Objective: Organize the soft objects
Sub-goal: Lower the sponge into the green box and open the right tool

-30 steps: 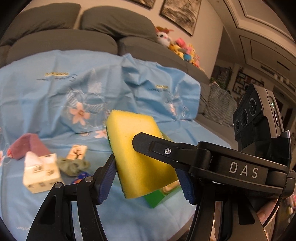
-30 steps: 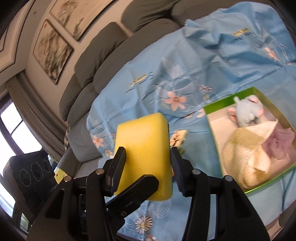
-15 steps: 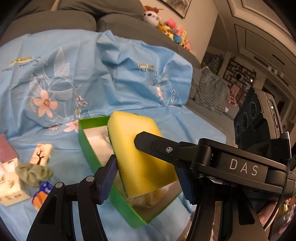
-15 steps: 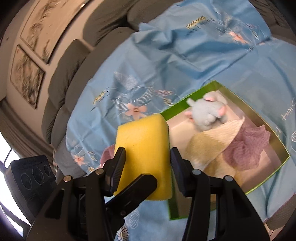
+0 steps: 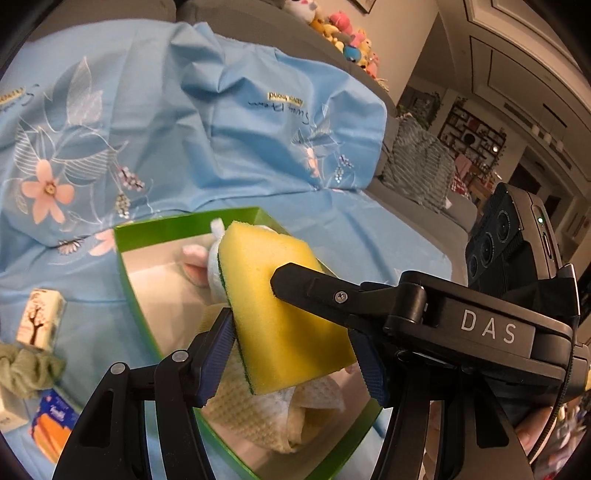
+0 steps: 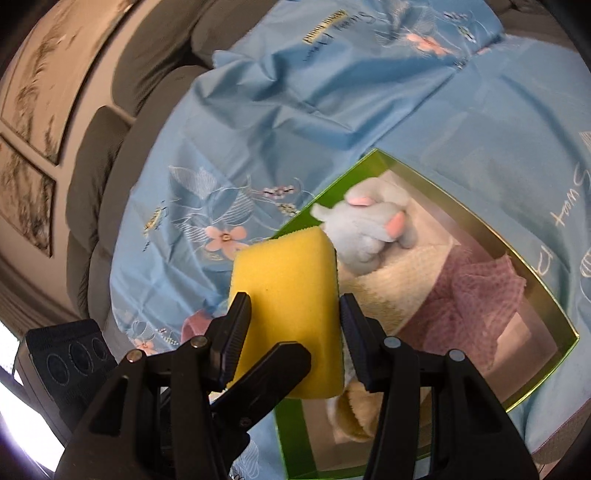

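A yellow sponge (image 5: 280, 310) with a green scrub side is gripped by both grippers at once. My left gripper (image 5: 295, 354) is shut on its sides; my right gripper (image 6: 291, 343) is shut on it too, and its finger (image 5: 314, 291) crosses the sponge's top in the left wrist view. The sponge (image 6: 288, 295) hangs over the green box (image 6: 546, 288), above a cream waffle cloth (image 6: 391, 291), a pink cloth (image 6: 476, 295) and a blue plush toy (image 6: 373, 225) that lie inside. The box rim (image 5: 140, 295) shows under the sponge.
The box sits on a blue floral sheet (image 5: 184, 122) over a grey sofa (image 6: 110, 155). Left of the box lie a small tree-print carton (image 5: 38, 317), a green scrunchie (image 5: 26, 369) and a blue-orange packet (image 5: 51, 424). Plush toys (image 5: 347, 33) line the sofa back.
Both grippers have carried the sponge to the right, from over the loose items to above the green box, and lower toward its contents. The grip has not changed.
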